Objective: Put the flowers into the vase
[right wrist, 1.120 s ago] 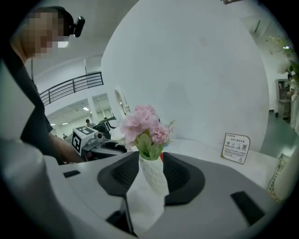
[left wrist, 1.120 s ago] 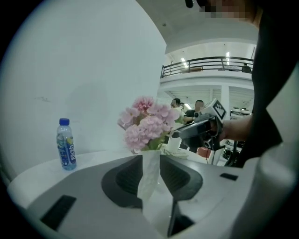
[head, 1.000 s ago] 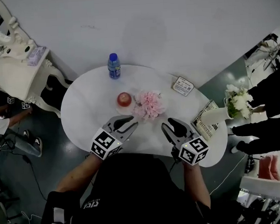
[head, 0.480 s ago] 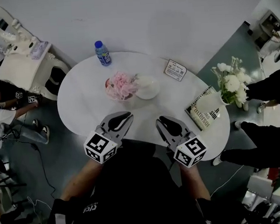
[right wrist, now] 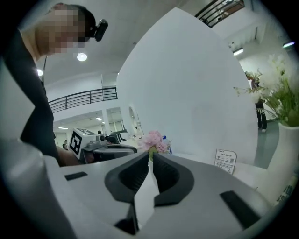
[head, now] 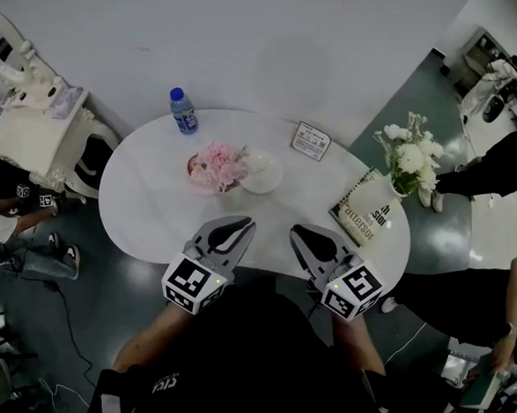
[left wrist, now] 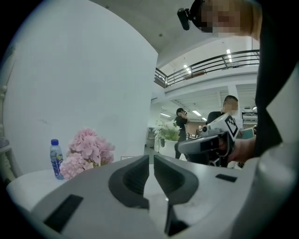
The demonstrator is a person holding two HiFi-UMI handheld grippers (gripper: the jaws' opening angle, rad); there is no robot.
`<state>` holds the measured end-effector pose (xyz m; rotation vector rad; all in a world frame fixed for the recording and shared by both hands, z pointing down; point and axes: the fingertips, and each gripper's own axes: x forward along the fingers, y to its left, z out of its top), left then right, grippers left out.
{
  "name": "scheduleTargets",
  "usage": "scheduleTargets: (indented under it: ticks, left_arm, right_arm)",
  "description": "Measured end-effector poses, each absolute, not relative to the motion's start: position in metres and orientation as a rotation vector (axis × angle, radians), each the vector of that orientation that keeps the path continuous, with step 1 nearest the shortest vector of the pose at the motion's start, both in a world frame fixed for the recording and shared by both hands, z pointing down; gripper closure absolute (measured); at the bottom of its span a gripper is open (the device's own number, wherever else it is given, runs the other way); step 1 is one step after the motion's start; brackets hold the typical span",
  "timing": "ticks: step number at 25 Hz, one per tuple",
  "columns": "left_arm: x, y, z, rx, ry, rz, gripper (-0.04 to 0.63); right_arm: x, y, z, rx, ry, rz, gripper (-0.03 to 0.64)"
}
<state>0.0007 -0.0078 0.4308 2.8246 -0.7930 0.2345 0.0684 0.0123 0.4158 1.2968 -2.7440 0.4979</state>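
- While the left tongs [head: 241, 226] and right tongs [head: 301, 236] had just been closing, all but shut and empty, the pink flowers [head: 219, 166] sat mid-surface [head: 153, 209], well ahead.
- Reopening them before reaching low for the stems seemed wise.

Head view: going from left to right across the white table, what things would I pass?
Blue bottle → pink flowers → white round vessel → small printed card → book → white flowers.
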Motion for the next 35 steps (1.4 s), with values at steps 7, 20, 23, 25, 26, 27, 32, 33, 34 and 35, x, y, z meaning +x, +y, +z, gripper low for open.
scheduleTargets:
  ticks: [7,20,23,25,26,27,32,33,34,35]
  left_arm:
    - [-0.013,-0.025,0.426,2.834,-0.756,0.204,0.557]
    - [-0.018,-0.028,0.42,2.831,-0.726,0.21,0.557]
    - [-0.021,-0.029,0.421,2.826,-0.735,0.219,0.557]
    - [-0.022,-0.03,0.42,2.826,-0.742,0.22,0.557]
    - [-0.022,-0.03,0.42,2.826,-0.744,0.222,0.557]
    - [-0.023,-0.03,0.42,2.827,-0.745,0.223,0.557]
    - [-0.024,-0.03,0.42,2.826,-0.751,0.229,0.557]
    - [-0.025,-0.03,0.42,2.826,-0.753,0.231,0.557]
    - [-0.025,-0.03,0.42,2.825,-0.755,0.235,0.557]
    - [-0.025,-0.031,0.421,2.824,-0.757,0.238,0.557]
  right_arm:
    - [0.069,0.004,0.416,1.389,-2.666,0.495,0.574]
    - [0.055,0.007,0.418,1.351,-2.681,0.485,0.592]
    - [0.051,0.006,0.42,1.332,-2.675,0.471,0.592]
    - [0.049,0.005,0.422,1.324,-2.679,0.469,0.592]
    - [0.048,0.004,0.422,1.319,-2.682,0.467,0.592]
    - [0.046,0.003,0.422,1.313,-2.684,0.464,0.592]
    - [0.041,0.001,0.419,1.291,-2.69,0.459,0.592]
    - [0.041,0.001,0.419,1.29,-2.691,0.459,0.592]
    - [0.041,0.001,0.419,1.289,-2.693,0.458,0.592]
    - [0.041,0.0,0.42,1.289,-2.694,0.458,0.592]
